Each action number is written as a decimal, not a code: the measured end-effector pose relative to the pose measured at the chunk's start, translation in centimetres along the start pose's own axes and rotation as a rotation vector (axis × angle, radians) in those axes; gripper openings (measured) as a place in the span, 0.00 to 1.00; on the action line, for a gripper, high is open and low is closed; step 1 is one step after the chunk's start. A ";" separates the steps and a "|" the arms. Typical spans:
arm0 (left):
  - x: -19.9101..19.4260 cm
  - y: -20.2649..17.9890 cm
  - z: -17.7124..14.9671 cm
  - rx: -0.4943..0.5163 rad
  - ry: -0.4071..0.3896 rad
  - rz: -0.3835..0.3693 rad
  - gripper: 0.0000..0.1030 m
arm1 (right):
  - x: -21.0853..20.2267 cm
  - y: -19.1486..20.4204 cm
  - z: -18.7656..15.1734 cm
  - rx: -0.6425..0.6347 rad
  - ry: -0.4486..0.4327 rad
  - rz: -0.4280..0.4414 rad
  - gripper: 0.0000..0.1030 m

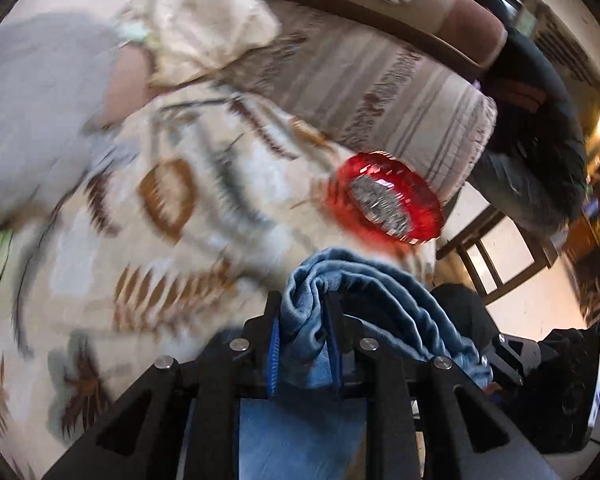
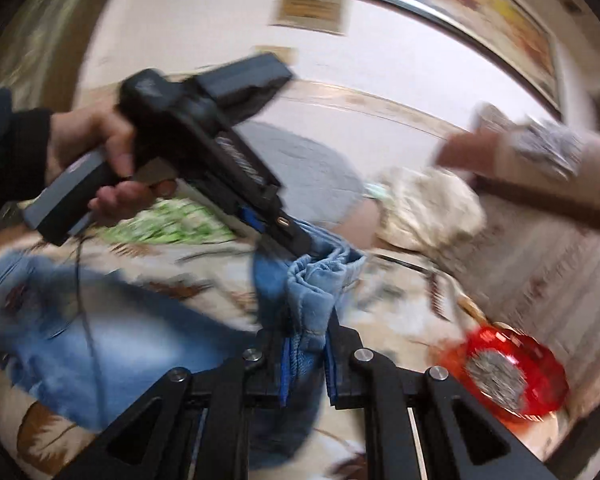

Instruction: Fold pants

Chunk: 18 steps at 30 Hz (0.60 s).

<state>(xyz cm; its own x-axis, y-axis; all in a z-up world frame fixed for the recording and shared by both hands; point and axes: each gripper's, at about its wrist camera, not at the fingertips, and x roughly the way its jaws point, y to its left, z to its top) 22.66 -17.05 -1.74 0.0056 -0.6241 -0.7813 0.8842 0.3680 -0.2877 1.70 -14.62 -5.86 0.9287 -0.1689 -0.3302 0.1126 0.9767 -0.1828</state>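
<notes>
The blue denim pants (image 2: pixel 80 344) lie spread on a leaf-patterned blanket (image 1: pixel 188 216), with one end lifted off it. My left gripper (image 1: pixel 302 312) is shut on a bunched fold of the pants (image 1: pixel 340 280), which spills over its right finger. In the right wrist view the left gripper (image 2: pixel 300 246) comes in from the upper left, held by a hand (image 2: pixel 100 152), pinching the same raised denim edge. Just below it, my right gripper (image 2: pixel 306 332) is shut on the pants edge (image 2: pixel 312 292). Both views are motion-blurred.
A red glass dish (image 1: pixel 388 200) with something silvery inside sits on the blanket, seen also as the dish (image 2: pixel 504 372) at the lower right. A cream cloth bundle (image 1: pixel 204 28), a grey cushion (image 1: pixel 32 112) and a striped throw (image 1: pixel 400 92) lie beyond. Dark clothing (image 1: pixel 540 152) hangs at right.
</notes>
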 end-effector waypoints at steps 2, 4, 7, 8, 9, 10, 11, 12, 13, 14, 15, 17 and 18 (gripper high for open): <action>-0.4 2.0 -2.4 -0.046 0.008 0.020 0.21 | 0.8 2.8 -0.1 -0.061 0.038 0.079 0.14; -0.3 4.2 -4.9 -0.103 0.027 0.049 0.21 | 1.8 5.1 -0.3 -0.104 0.090 0.152 0.14; 0.5 7.7 -8.2 -0.205 0.071 0.105 0.21 | 4.0 8.5 -1.5 -0.189 0.203 0.252 0.14; 0.9 8.5 -9.2 -0.230 0.088 0.124 0.21 | 5.0 9.7 -2.2 -0.223 0.267 0.285 0.15; 1.5 9.3 -10.3 -0.257 0.112 0.146 0.19 | 5.9 10.5 -3.0 -0.244 0.322 0.306 0.17; 2.1 9.9 -11.3 -0.277 0.138 0.159 0.17 | 6.7 11.1 -3.8 -0.256 0.384 0.324 0.23; 2.5 10.2 -12.2 -0.288 0.153 0.171 0.17 | 7.1 11.5 -4.4 -0.268 0.409 0.324 0.24; 2.5 10.2 -12.7 -0.292 0.147 0.172 0.17 | 6.6 11.5 -4.4 -0.277 0.376 0.315 0.27; 2.1 10.1 -13.0 -0.296 0.127 0.170 0.17 | 6.4 11.3 -4.4 -0.285 0.374 0.317 0.43; 1.2 9.8 -13.2 -0.304 0.096 0.176 0.20 | 6.1 10.9 -4.1 -0.280 0.372 0.330 0.69; 0.3 9.5 -13.3 -0.318 0.070 0.190 0.32 | 5.5 10.2 -3.7 -0.262 0.359 0.338 0.78; -2.0 8.8 -13.6 -0.351 0.025 0.212 0.61 | 3.7 8.4 -2.8 -0.226 0.311 0.363 0.84; -3.3 8.1 -13.8 -0.370 -0.002 0.216 0.79 | 2.7 7.3 -2.3 -0.212 0.286 0.371 0.85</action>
<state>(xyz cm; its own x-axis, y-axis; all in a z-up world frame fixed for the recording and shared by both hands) 23.36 -2.51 -9.18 0.1732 -0.5069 -0.8445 0.6358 0.7123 -0.2972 4.18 -8.25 -10.18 0.7557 0.1254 -0.6428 -0.3079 0.9343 -0.1798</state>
